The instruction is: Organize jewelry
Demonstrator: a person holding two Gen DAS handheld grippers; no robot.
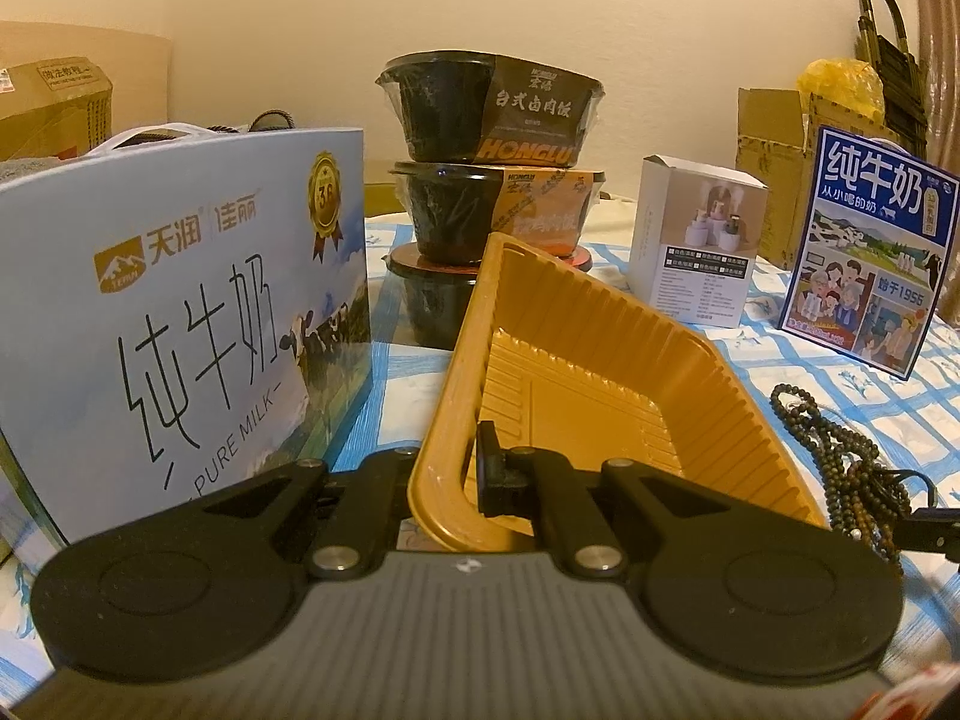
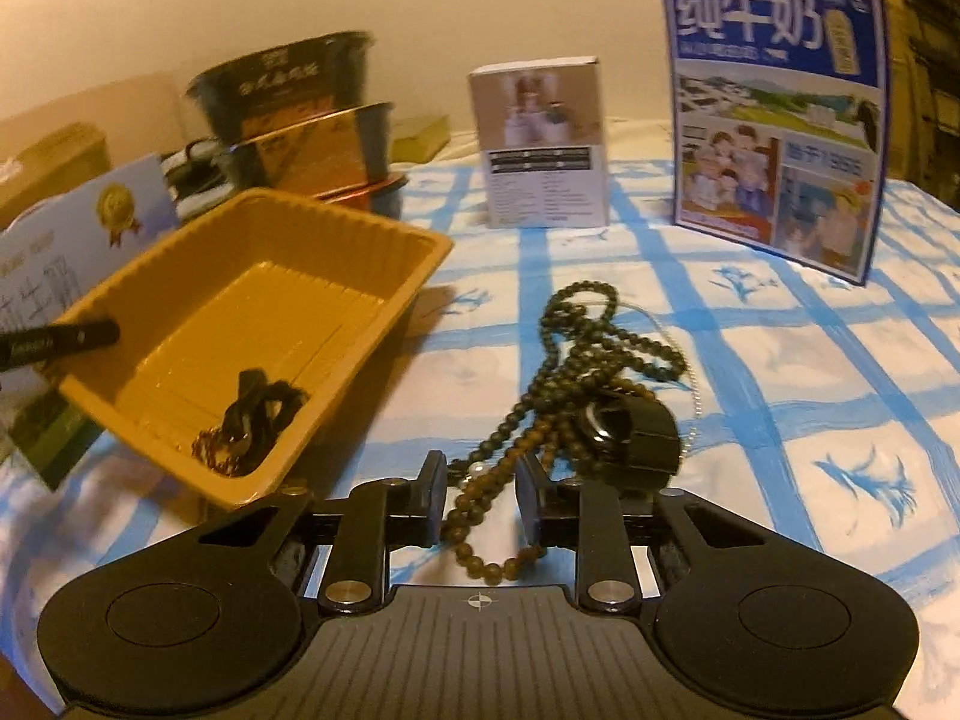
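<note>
A yellow plastic tray (image 1: pixel 606 354) is tilted up off the table. My left gripper (image 1: pixel 447 468) is shut on the tray's near rim. In the right wrist view the tray (image 2: pixel 252 276) holds a dark cord and a small chain (image 2: pixel 252 420) in its low corner. A pile of dark bead necklaces (image 2: pixel 576 360) with a black ring-shaped piece (image 2: pixel 630 438) lies on the blue checked cloth. My right gripper (image 2: pixel 483 492) is open, with its fingers on either side of the near bead strands. The beads also show in the left wrist view (image 1: pixel 840 456).
A big milk carton (image 1: pixel 180 324) stands left of the tray. Stacked black food bowls (image 1: pixel 486 168) stand behind it. A small white box (image 2: pixel 543 144) and a blue milk box (image 2: pixel 774 120) stand at the back right. Cardboard boxes (image 1: pixel 774 168) lie beyond.
</note>
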